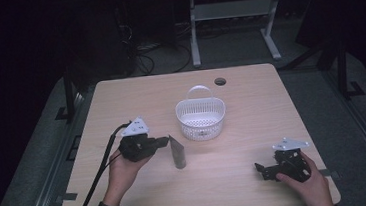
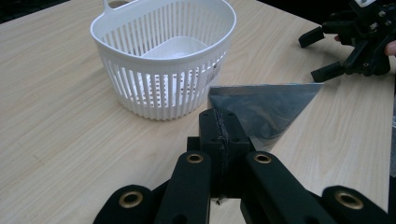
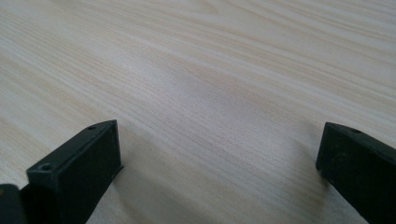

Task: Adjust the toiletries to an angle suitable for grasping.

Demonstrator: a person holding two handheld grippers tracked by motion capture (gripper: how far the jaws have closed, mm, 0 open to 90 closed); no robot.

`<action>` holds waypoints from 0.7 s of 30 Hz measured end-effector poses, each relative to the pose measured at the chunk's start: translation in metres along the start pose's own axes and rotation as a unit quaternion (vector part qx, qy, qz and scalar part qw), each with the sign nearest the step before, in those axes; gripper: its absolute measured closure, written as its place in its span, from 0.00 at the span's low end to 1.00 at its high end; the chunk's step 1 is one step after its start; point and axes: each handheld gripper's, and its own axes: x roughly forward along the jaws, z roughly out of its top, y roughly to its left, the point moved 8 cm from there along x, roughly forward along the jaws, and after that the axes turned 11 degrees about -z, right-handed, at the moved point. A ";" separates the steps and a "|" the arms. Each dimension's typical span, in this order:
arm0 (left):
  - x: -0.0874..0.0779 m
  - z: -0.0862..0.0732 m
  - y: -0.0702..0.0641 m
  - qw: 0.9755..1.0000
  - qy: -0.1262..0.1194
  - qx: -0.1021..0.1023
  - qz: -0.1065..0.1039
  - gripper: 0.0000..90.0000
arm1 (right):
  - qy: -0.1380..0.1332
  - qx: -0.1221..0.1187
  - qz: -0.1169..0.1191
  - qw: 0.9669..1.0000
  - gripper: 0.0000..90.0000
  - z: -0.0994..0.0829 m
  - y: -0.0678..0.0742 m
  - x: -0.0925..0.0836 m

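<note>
High view: I see a pale wood-grain rectangular table (image 1: 251,102) with a round cable hole (image 1: 220,81) near its far edge at 12 o'clock. Around it lie grey floor (image 1: 39,140) and a dark room, with white metal desk legs (image 1: 194,36) and loose cables (image 1: 144,56) beyond. A white slotted plastic basket with a hoop handle (image 1: 201,119) stands at table centre. At 9 o'clock from it, my left gripper (image 1: 163,142) pinches the upper edge of a dark grey, glossy, flat plastic pouch (image 1: 177,152), whose lower end reaches the tabletop. At 4 o'clock from the basket, near the table's near-right corner, my right gripper (image 1: 261,171) sits low, jaws apart, holding nothing.

Left gripper view: the jaws are pressed together on the pouch (image 2: 266,109), which fans out as a triangle toward 2 o'clock. The basket (image 2: 163,60) stands just beyond at 11 o'clock; the right gripper (image 2: 322,53) is at 2 o'clock.

Right gripper view: both jaws stand wide apart over bare wood grain (image 3: 210,84).
</note>
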 end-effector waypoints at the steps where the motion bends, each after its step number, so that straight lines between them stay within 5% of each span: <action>1: -0.001 0.000 0.000 1.000 -0.002 0.000 -0.001 1.00 | 0.000 0.000 0.000 1.000 0.00 0.000 0.000 0.000; 13: -0.028 0.010 -0.008 1.000 -0.004 0.007 0.005 0.94 | 0.000 0.000 0.000 1.000 0.00 0.000 0.000 0.000; 21: -0.028 0.025 -0.017 1.000 0.009 0.016 0.007 0.64 | 0.000 0.000 0.000 1.000 0.00 0.000 0.000 0.000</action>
